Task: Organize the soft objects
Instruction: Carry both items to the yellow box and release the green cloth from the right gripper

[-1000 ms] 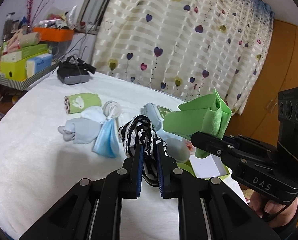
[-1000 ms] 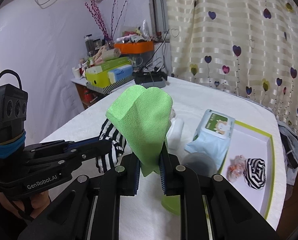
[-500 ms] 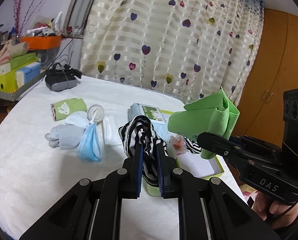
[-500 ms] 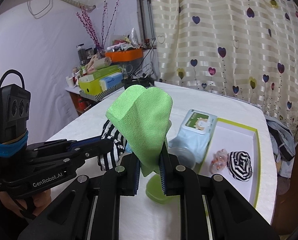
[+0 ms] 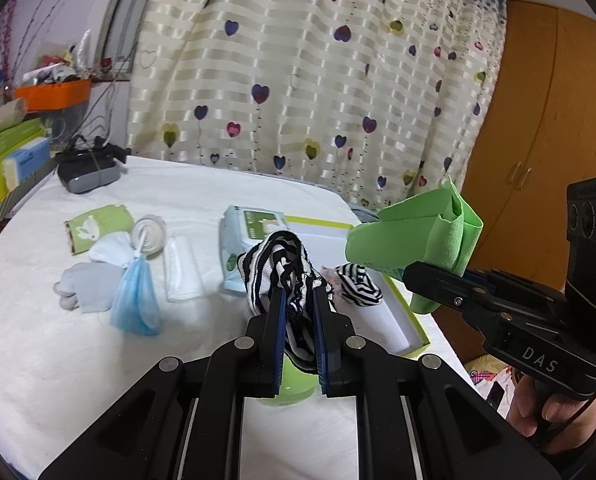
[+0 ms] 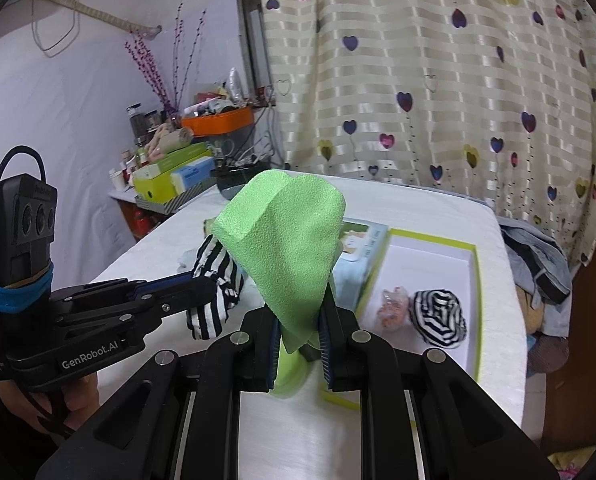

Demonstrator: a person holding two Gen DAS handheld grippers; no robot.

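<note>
My left gripper (image 5: 298,304) is shut on a black-and-white striped cloth (image 5: 276,258), held above the white table. That striped cloth (image 6: 214,276) also shows at the left of the right wrist view. My right gripper (image 6: 298,300) is shut on a folded green cloth (image 6: 286,240); the same green cloth (image 5: 418,236) hangs at the right of the left wrist view. A green-rimmed white tray (image 6: 430,264) lies at the table's right end, holding a rolled striped item (image 6: 438,312) and a small pink item (image 6: 394,308). A wipes pack (image 5: 254,228) leans at the tray's left edge.
Loose soft items lie left on the table: a green rabbit-print cloth (image 5: 98,226), a grey sock (image 5: 86,286), a blue mask (image 5: 136,296), a white folded cloth (image 5: 182,264). A green round thing (image 5: 290,388) sits under the left gripper. A shelf with boxes (image 6: 174,176) stands at the far left.
Both grippers have swung right toward the tray end of the table, still holding their cloths. The tray and the rolled striped item have come into the left wrist view.
</note>
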